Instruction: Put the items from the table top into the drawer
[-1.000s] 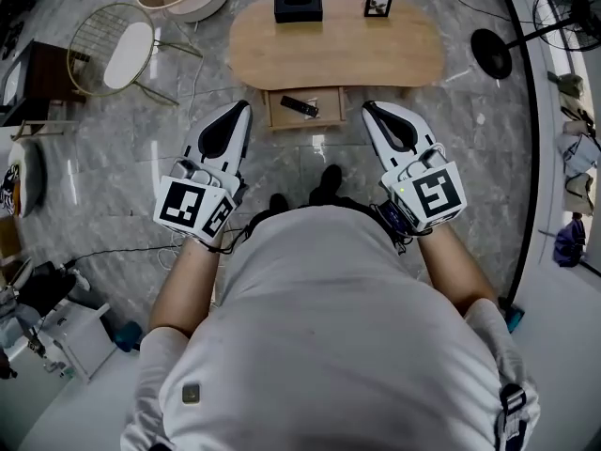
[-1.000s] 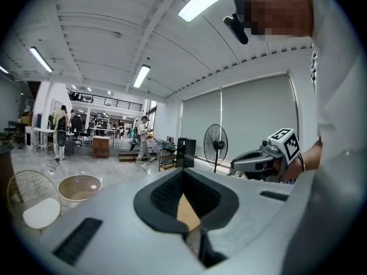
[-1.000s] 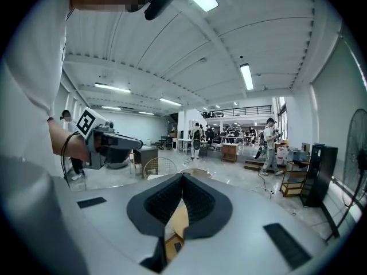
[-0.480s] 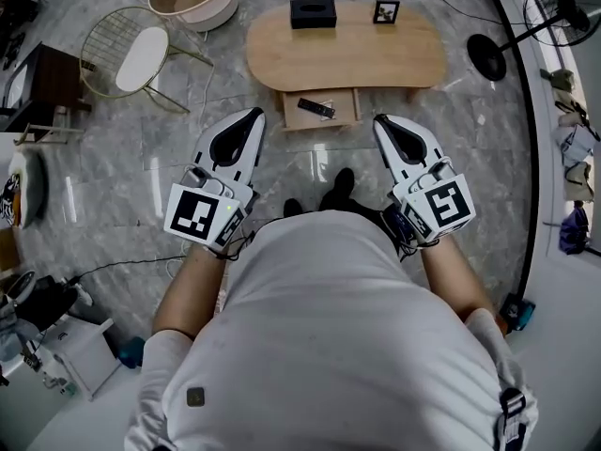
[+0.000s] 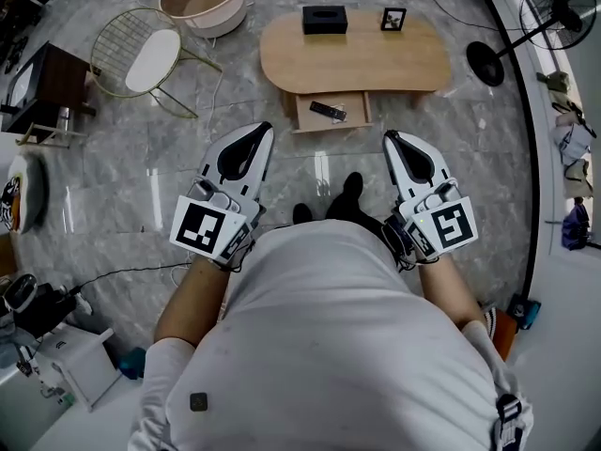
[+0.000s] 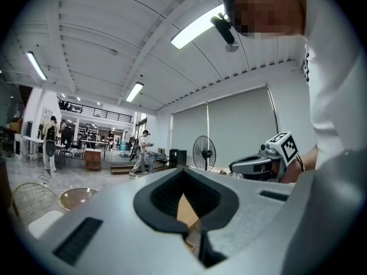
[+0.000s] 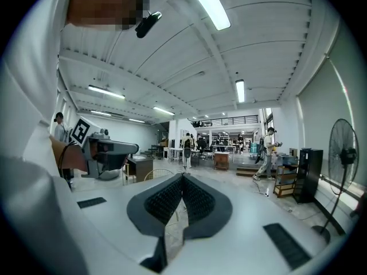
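Your left tool (image 5: 264, 131) and right tool (image 5: 389, 138) are both closed, with nothing between the jaws. You hold them side by side over the floor (image 5: 141, 158), well apart from the surface (image 5: 362, 59). A black tissue box (image 5: 325, 19) and a picture frame (image 5: 392, 19) sit at its far edge, box left of frame. The drawer (image 5: 305, 113) on the near side is open, with a remote (image 5: 328, 111) inside.

Bright, even light from ceiling strips (image 6: 198, 30), glare streaks on the marble floor (image 5: 321, 172), fisheye-warped dark corners.
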{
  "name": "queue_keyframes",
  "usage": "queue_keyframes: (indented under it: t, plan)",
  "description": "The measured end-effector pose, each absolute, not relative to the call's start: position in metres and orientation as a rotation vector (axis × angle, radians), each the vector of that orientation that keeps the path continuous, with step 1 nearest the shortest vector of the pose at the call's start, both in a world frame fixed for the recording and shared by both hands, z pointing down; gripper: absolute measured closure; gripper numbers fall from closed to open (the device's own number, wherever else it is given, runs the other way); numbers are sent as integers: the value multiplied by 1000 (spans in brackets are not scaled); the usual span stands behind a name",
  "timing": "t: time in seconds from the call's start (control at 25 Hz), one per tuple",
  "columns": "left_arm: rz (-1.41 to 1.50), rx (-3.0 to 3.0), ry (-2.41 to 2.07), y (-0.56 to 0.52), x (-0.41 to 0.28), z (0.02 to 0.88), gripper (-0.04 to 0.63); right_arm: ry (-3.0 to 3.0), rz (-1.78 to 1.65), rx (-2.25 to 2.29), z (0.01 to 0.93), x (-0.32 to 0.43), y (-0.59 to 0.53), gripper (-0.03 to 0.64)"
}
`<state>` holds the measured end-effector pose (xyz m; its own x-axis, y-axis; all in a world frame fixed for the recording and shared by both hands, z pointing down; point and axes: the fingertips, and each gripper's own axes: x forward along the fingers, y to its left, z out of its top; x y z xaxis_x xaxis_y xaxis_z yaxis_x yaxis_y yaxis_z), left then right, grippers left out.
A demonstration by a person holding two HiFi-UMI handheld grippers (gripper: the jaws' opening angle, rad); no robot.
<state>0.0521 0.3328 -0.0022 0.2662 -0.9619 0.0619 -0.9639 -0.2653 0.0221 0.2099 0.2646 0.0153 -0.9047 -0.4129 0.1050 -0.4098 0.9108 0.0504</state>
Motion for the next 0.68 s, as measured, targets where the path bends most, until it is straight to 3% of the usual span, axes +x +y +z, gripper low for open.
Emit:
queue_keyframes:
  t: [0.68]
  plan:
    - [-19,2513,-1791,355,47,-7,586,-2956,-136,654,-8,196,304,591]
